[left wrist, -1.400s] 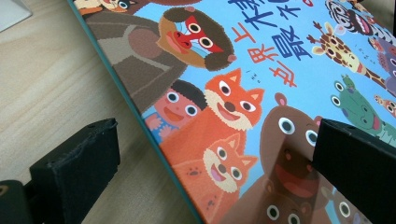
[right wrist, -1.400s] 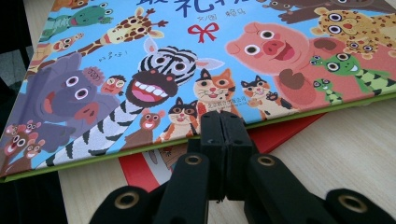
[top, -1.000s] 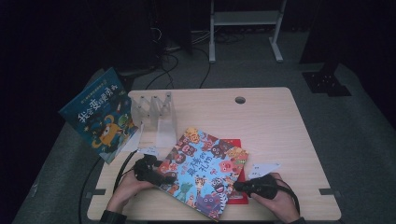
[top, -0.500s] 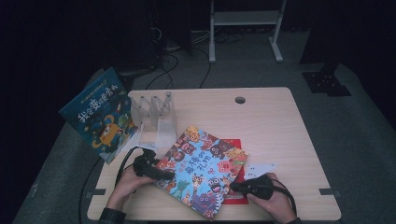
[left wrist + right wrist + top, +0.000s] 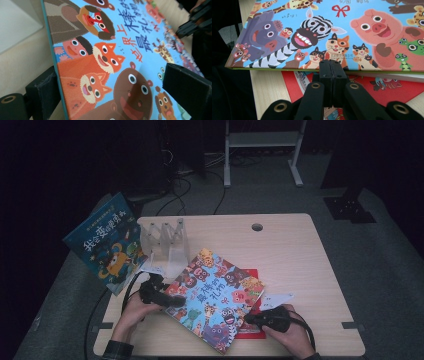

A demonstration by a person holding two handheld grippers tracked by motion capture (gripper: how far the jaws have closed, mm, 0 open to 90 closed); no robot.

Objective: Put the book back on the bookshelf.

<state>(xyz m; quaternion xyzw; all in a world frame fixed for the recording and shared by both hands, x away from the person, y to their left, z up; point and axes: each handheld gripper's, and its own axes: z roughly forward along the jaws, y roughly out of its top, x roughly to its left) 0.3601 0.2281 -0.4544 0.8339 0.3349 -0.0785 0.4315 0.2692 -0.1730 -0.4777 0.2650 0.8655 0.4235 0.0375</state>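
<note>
A picture book [image 5: 215, 300] with cartoon animals on a blue cover lies slanted across the table's front. My left gripper [image 5: 172, 300] is at its left edge, which is lifted off the wood. In the left gripper view the book [image 5: 140, 50] crosses between the wide jaws of the gripper [image 5: 113, 85], which have just closed a little; one jaw is under the edge, the other stands off the cover. My right gripper [image 5: 250, 318] is shut, its tips [image 5: 332, 66] against the book's [image 5: 337, 30] near edge, over a red booklet [image 5: 297, 85].
A second blue book [image 5: 107, 242] leans over the table's left edge. Behind the left hand stands a clear folding rack [image 5: 165, 240]. A white card [image 5: 277, 299] lies right of the picture book. The wooden table [image 5: 300, 255] has a cable hole [image 5: 257, 227] at the back.
The left hand has risen and the picture book's left edge has come up with it. The right hand and its gripper have kept still.
</note>
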